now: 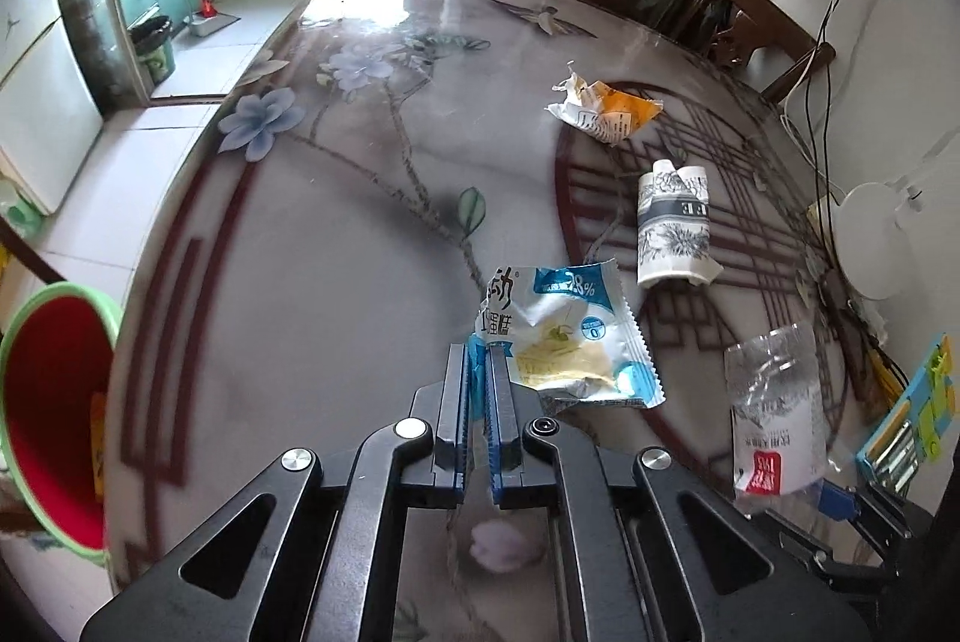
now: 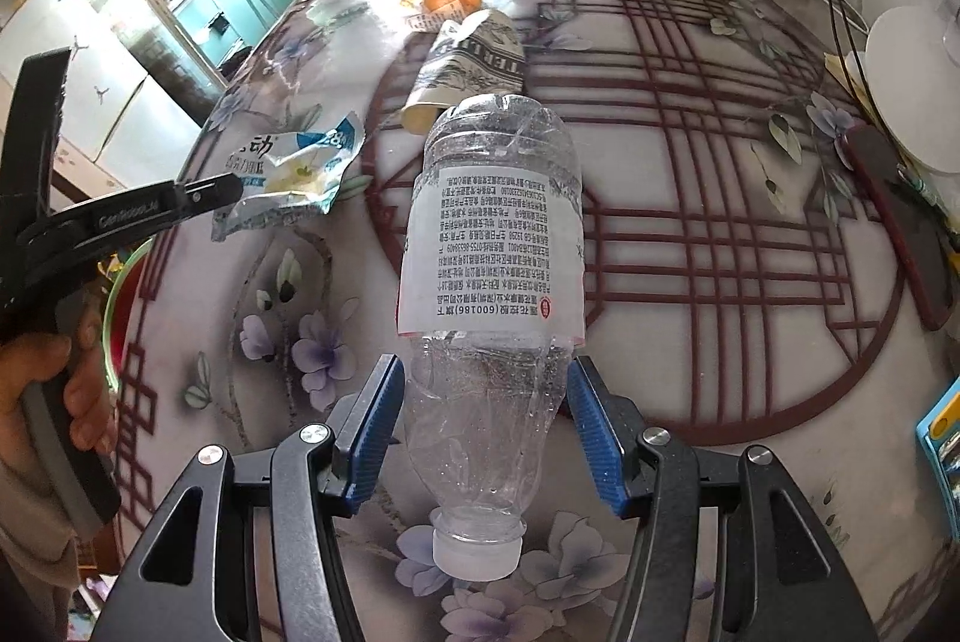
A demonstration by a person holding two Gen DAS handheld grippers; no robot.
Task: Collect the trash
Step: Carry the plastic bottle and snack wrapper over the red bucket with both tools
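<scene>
My left gripper (image 1: 479, 351) is shut on the corner of a blue and white snack wrapper (image 1: 570, 336), just above the patterned table (image 1: 336, 246). The wrapper also shows in the right wrist view (image 2: 294, 174), with the left gripper (image 2: 231, 189) on it. My right gripper (image 2: 483, 378) is shut on a clear plastic bottle (image 2: 492, 246), its pads pressing the bottle's lower body, cap toward the camera. The bottle shows in the left wrist view (image 1: 774, 408). A crushed paper cup (image 1: 675, 228) and an orange wrapper (image 1: 606, 105) lie on the table further off.
A red bin with a green rim (image 1: 54, 420) stands beside the table's left edge. A white round lamp base (image 1: 870, 240), cables, a dark phone (image 2: 900, 222) and a blue box (image 1: 912, 420) lie along the right edge. A chair (image 1: 768, 30) stands beyond the table.
</scene>
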